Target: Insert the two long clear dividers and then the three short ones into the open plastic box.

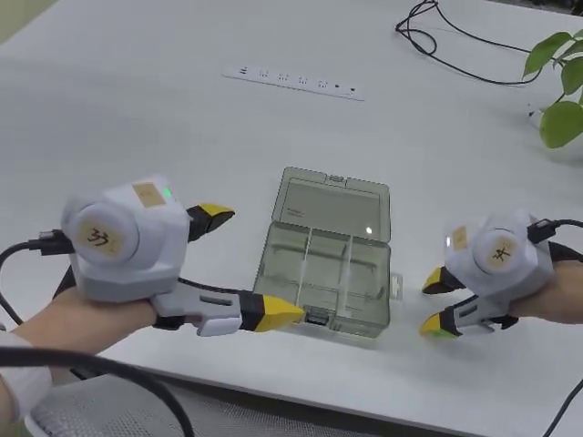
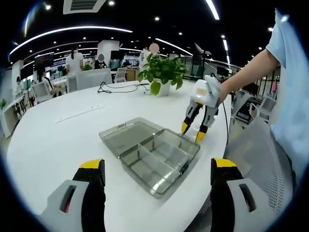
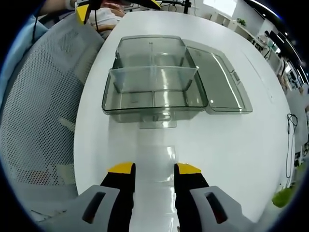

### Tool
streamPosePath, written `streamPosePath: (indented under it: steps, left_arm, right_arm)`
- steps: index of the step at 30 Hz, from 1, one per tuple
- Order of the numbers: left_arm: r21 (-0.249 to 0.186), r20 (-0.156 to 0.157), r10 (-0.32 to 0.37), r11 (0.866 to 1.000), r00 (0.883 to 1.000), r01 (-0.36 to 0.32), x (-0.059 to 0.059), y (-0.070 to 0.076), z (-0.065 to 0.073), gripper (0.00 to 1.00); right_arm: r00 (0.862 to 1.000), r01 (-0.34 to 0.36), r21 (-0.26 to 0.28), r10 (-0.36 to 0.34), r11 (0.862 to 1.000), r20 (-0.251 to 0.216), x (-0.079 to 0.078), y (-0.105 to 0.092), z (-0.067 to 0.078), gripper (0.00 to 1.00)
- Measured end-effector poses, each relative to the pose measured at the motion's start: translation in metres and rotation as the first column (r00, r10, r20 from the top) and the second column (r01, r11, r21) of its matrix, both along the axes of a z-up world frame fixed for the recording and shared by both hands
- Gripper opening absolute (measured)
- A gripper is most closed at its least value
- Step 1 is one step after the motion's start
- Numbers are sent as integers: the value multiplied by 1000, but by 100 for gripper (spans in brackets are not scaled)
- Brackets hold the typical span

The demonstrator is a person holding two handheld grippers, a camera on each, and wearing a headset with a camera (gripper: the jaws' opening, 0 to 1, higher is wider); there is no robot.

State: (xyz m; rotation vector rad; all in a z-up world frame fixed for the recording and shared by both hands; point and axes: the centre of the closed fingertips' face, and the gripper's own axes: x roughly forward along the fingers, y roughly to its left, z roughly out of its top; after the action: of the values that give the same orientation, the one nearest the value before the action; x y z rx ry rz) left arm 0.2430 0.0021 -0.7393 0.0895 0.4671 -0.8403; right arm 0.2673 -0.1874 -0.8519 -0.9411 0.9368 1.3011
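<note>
Two hand-held grippers flank a shallow, clear grey-tinted rectangular plastic box [image 1: 270, 246] that lies open near the front edge of a round white table [image 1: 137, 118]. Its hinged lid [image 1: 332, 205] lies flat on the far side. Upright clear divider walls [image 3: 154, 79] already stand inside the box and split it into several compartments.

The left gripper [image 1: 248, 264], white with yellow-tipped black jaws, hovers just left of the box with its jaws spread wide and nothing between them. In its own view [image 2: 157, 164] the box [image 2: 159, 186] sits ahead between the two tips.

The right gripper [image 1: 435, 303] hangs just off the box's right side, tips pointed toward it. In the left gripper view it [image 2: 192, 132] shows beyond the box's far corner. In its own view [image 3: 154, 169] the jaws stand only narrowly apart, with a clear plastic divider strip [image 3: 158, 145] between them. The strip's long edges appear to meet the pads, and its far end reaches toward the near wall of the box [image 3: 120, 104]. I cannot tell whether it is a long or a short one.

Farther back on the table lie a long white power strip [image 1: 293, 80] and a looped black cable [image 1: 455, 41]. A green leafy plant [image 1: 557, 86] stands at the right edge. A grey mesh chair [image 3: 43, 96] stands by the table's rim.
</note>
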Motion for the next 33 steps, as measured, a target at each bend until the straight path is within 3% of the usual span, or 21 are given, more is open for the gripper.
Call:
streamPosePath:
  steps: [11,15,17,23,26,33]
  left_arm:
    - [-28,-58,-20,999,998,18,4,-16,-4,88]
    - [-79,-100,-24,997,995,16,6,-26,-3,86]
    - [-90,-121,-24,996,992,13,8,-30,-4,84]
    - [-119,-162,-48,993,986,28,14,-44,-3,78]
    - [-142,-202,-46,990,978,17,18,-50,-4,73]
    - [-252,-283,-28,967,959,-46,25,-65,4,57]
  right_arm:
    - [993,47,63,-53,997,102,13,1,30,32]
    - [985,35,86,-49,996,165,17,6,45,32]
    - [984,33,101,-50,994,168,16,9,52,32]
    - [966,5,180,-52,984,253,18,28,87,32]
    - [946,-47,201,-21,978,323,16,43,104,32]
    - [924,-108,210,20,972,383,5,72,120,32]
